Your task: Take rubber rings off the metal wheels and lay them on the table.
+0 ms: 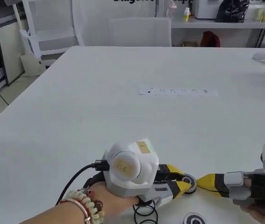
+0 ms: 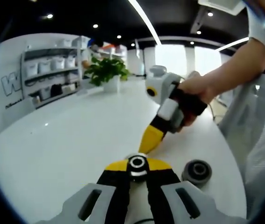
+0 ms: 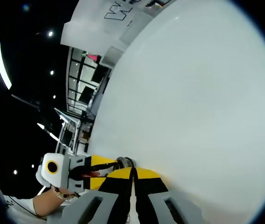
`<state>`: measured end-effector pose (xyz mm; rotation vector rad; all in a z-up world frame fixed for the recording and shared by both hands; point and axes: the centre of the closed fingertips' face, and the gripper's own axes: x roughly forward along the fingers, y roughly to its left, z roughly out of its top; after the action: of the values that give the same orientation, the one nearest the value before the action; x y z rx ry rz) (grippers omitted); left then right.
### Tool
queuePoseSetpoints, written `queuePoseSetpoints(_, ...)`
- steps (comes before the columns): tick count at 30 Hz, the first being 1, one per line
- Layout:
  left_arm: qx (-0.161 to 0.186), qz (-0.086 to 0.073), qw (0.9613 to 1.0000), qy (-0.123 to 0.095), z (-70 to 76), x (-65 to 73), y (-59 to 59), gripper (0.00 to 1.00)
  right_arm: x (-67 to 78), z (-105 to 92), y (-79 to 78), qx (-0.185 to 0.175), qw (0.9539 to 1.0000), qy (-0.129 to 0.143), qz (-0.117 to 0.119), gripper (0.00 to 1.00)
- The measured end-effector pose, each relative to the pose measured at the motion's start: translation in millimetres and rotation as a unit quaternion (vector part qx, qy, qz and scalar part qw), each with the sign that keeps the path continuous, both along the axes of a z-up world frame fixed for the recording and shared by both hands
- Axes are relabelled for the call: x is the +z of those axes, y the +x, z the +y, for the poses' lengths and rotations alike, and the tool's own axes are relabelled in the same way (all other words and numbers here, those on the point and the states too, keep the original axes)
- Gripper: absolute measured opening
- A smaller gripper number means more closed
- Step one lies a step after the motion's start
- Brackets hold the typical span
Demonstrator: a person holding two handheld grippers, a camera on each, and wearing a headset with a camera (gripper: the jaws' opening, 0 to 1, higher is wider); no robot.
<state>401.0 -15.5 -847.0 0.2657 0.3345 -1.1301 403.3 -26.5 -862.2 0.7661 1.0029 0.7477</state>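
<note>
Head view: left tongs (image 1: 181, 183) pinch a metal wheel (image 1: 190, 185). Right tongs (image 1: 204, 181) are pressed together, tip at that wheel. Loose rubber rings (image 1: 145, 212) lie on the desk (image 1: 123, 116), with a second wheel (image 1: 194, 218) nearby.
Left gripper view: second wheel (image 2: 196, 171) is dark-rimmed, so its ring is probably on.
Right gripper view: tip meets the held wheel; cannot tell whether it has caught a ring.
Progress: partway, judging two wheels to go.
</note>
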Motion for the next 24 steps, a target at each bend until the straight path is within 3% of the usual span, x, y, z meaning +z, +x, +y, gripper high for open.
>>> queuePoseSetpoints(5, 0.0, -0.003, 1.0, 0.0, 0.0, 0.0, 0.0, 0.13, 3.8, -0.2, -0.5, 0.028, 0.9983, -0.034, -0.038, 0.0)
queuePoseSetpoints(9, 0.002, -0.005, 1.0, 0.002, 0.0, 0.0, 0.3, 0.13, 13.1, 1.5, -0.3, 0.034, 0.9982, -0.017, -0.047, 0.0)
queuePoseSetpoints(10, 0.002, -0.004, 1.0, 0.002, 0.0, 0.1, 0.3, 0.13, 9.9, -0.7, 0.3, 0.038, 0.9972, -0.035, -0.055, 0.0)
queuePoseSetpoints(14, 0.002, -0.004, 1.0, 0.001, -0.1, 0.1, 0.2, 0.13, 11.9, 1.0, -0.4, 0.05, 0.9955, -0.046, -0.066, 0.0)
queuePoseSetpoints(24, 0.002, -0.005, 1.0, -0.007, 0.2, 0.1, 0.3, 0.13, 12.0, 2.3, -2.5, 0.098, 0.9815, -0.11, -0.123, 0.0)
